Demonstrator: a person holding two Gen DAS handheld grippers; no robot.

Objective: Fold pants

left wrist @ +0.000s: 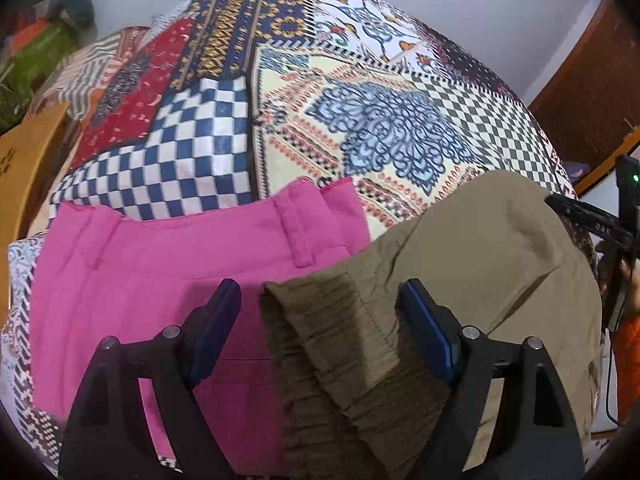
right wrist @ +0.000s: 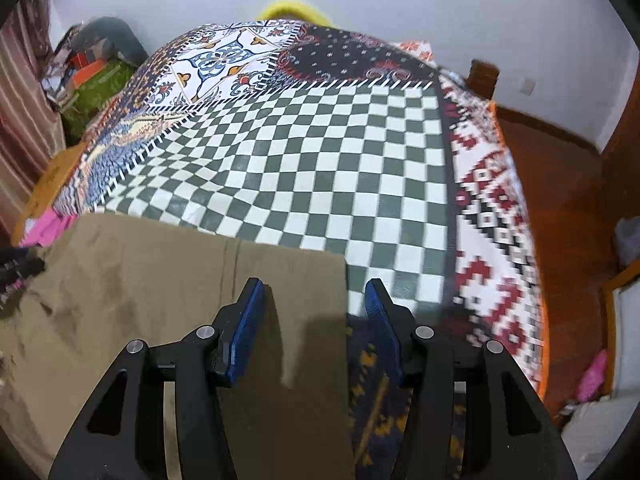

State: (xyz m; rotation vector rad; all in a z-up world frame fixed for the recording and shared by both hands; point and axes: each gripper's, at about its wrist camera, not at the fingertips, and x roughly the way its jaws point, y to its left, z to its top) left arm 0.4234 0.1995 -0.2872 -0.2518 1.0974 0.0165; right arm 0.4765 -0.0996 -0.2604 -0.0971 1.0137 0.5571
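Olive-khaki pants (left wrist: 460, 264) lie on a patterned bedspread (left wrist: 304, 92). Their gathered elastic waistband (left wrist: 344, 344) runs between the fingers of my left gripper (left wrist: 320, 300), which is open just above it. In the right wrist view the same pants (right wrist: 160, 288) lie flat, with one straight edge under my right gripper (right wrist: 314, 300). That gripper is open and straddles the edge, one finger over the cloth and one over the bedspread (right wrist: 320, 152). Pink pants (left wrist: 152, 280) lie flat to the left of the olive pair.
The bed's wooden frame (left wrist: 28, 168) shows at the left. The other gripper (left wrist: 600, 224) shows at the right edge of the left wrist view. A red-brown floor (right wrist: 560, 208) lies right of the bed. Clutter (right wrist: 96, 76) sits at the far left by the wall.
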